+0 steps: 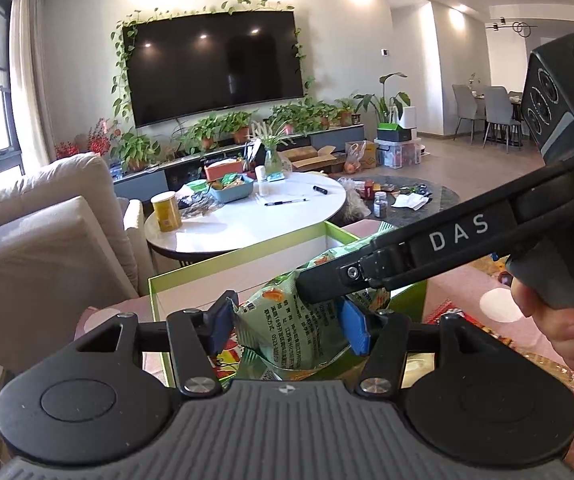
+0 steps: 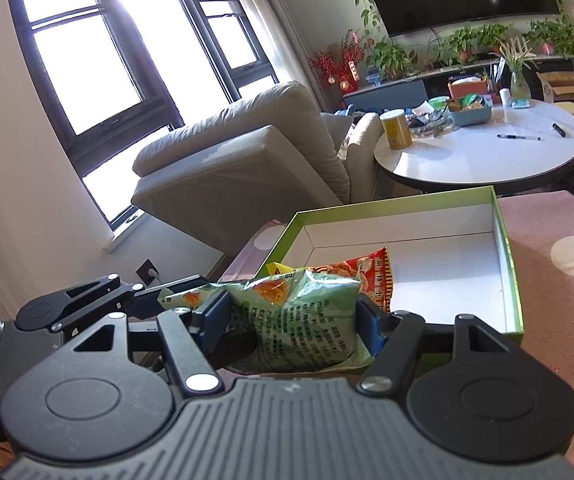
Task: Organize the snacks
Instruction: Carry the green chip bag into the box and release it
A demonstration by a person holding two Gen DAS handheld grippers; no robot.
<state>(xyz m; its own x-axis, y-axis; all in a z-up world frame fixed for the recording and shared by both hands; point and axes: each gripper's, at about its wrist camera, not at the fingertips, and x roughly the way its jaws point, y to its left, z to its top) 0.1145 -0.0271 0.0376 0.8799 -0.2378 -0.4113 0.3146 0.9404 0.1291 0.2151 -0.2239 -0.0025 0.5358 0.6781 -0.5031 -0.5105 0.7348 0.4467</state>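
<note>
A pale green snack bag (image 2: 295,320) printed with black text hangs over the near left corner of a green-edged, white-lined shallow box (image 2: 507,240). My right gripper (image 2: 293,320) is shut on it, blue pads against both sides. My left gripper (image 1: 287,328) is also shut on the same green bag (image 1: 287,320), pads pressing on its crumpled end. The right gripper's finger (image 1: 367,264) crosses in from the right over the bag. The left gripper's arms (image 2: 87,300) show at the bag's left. A red snack bag (image 2: 375,276) lies inside the box behind it.
The box sits on a pink dotted cloth (image 2: 547,220). Several more packets (image 1: 527,360) lie on the cloth at the right. A hand (image 1: 555,320) grips the right gripper's handle. Beyond stand a round white table (image 2: 467,160) with a yellow can (image 2: 397,128), and a beige sofa (image 2: 247,148).
</note>
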